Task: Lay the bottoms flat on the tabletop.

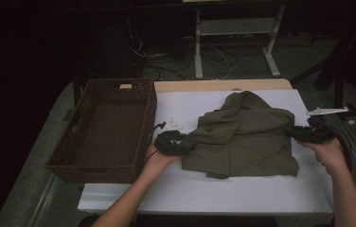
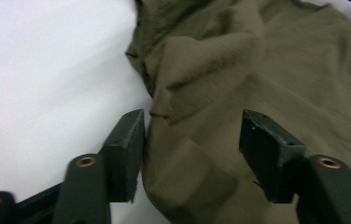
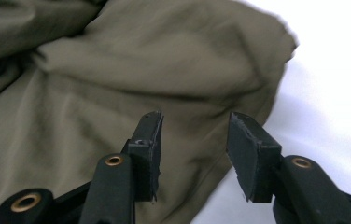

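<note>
The left gripper [image 2: 191, 156] and right gripper [image 3: 193, 156] both gape open at the olive garment's [image 1: 244, 137] edges. Its crumpled folds hide its shape; dim light blurs detail.

One olive-green garment [image 1: 244, 135] lies crumpled on the one white-topped bench [image 1: 261, 189] — a single piece of cloth. One brown wicker basket [image 1: 101, 163] stands beside it. Two hand-held grippers are at the cloth — the left hand-held gripper [image 1: 185, 144] and the right hand-held gripper [image 1: 293, 133] — each with two black jaws, four jaws in all. Two forearms reach in.
</note>
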A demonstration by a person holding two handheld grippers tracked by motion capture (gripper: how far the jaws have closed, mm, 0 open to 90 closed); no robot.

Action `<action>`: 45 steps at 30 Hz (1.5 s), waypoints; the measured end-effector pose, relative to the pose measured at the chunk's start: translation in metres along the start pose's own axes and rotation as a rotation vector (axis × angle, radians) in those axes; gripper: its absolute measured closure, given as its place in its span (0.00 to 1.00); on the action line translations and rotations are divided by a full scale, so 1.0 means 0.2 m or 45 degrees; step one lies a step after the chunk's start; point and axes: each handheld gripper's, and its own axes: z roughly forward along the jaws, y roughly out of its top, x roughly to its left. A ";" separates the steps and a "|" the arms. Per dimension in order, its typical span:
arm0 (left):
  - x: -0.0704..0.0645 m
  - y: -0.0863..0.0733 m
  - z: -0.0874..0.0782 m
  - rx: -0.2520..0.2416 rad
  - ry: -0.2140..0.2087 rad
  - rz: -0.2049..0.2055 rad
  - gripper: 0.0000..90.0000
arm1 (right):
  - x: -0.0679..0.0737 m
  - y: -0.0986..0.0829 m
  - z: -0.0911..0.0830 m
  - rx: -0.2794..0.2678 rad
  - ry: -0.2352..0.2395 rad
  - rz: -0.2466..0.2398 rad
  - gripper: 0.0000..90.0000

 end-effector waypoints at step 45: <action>-0.24 -0.10 -0.02 0.051 -0.209 0.179 0.37 | -0.02 -0.12 0.03 0.136 -0.001 -0.043 0.73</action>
